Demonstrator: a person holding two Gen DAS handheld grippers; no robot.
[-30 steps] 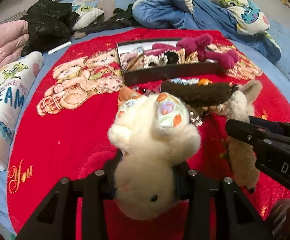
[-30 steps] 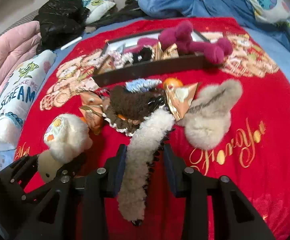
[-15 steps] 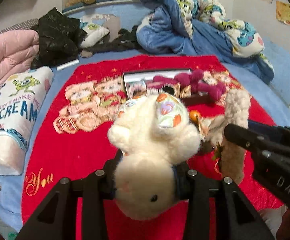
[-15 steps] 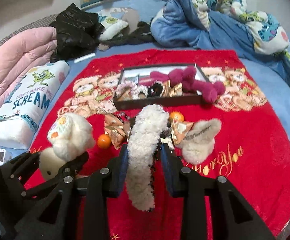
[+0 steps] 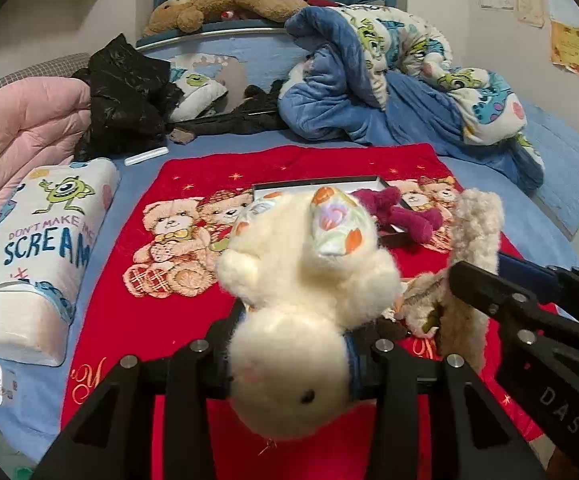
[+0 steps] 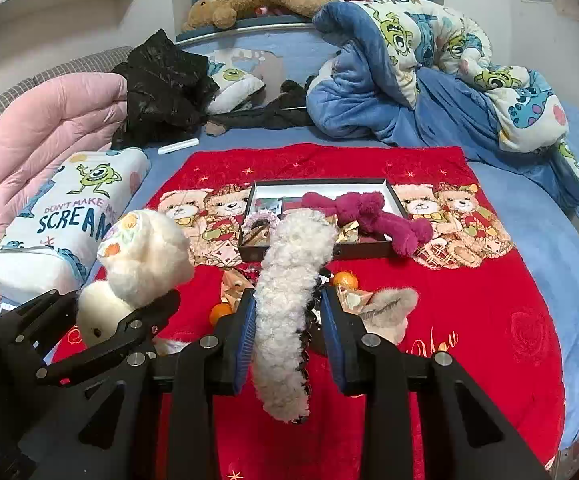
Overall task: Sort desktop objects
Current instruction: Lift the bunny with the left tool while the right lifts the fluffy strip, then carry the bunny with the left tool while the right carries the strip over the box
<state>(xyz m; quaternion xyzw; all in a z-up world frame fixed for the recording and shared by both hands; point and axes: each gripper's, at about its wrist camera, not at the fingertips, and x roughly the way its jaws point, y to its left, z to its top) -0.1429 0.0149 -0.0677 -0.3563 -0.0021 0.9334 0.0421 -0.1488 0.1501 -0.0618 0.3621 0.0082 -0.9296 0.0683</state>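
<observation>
Item one: cream plush rabbit (image 5: 305, 300), clamped at its head between the pads of the left gripper (image 5: 289, 356), body and floral-lined ears standing up toward the middle of the left wrist frame; carried clear of the red blanket (image 5: 141, 320), apparently so it could be taken to its place.

Item two: white fluffy claw hair clip (image 6: 289, 312), lengthwise between the blue pads of the right gripper (image 6: 289, 340), lower centre of the right wrist frame. Those jaws had just been closing, with the clip between them; the pads looked pressed to its fleece (contact on the right side less certain), and it hung off the blanket.

Item three: dark shallow tray (image 6: 395, 200), centre of the frame on the blanket, already holding a magenta plush bow (image 6: 369, 216), scrunchies and gold wrappers; judged the likely destination.

Items still loose below the tray: grey furry hair clip (image 6: 387, 310), two small oranges (image 6: 345, 279), gold foil packets (image 6: 233, 284).

Surroundings: Monsters-print pillow (image 6: 61, 216) at left, blue quilt (image 6: 429, 80) at upper right.
</observation>
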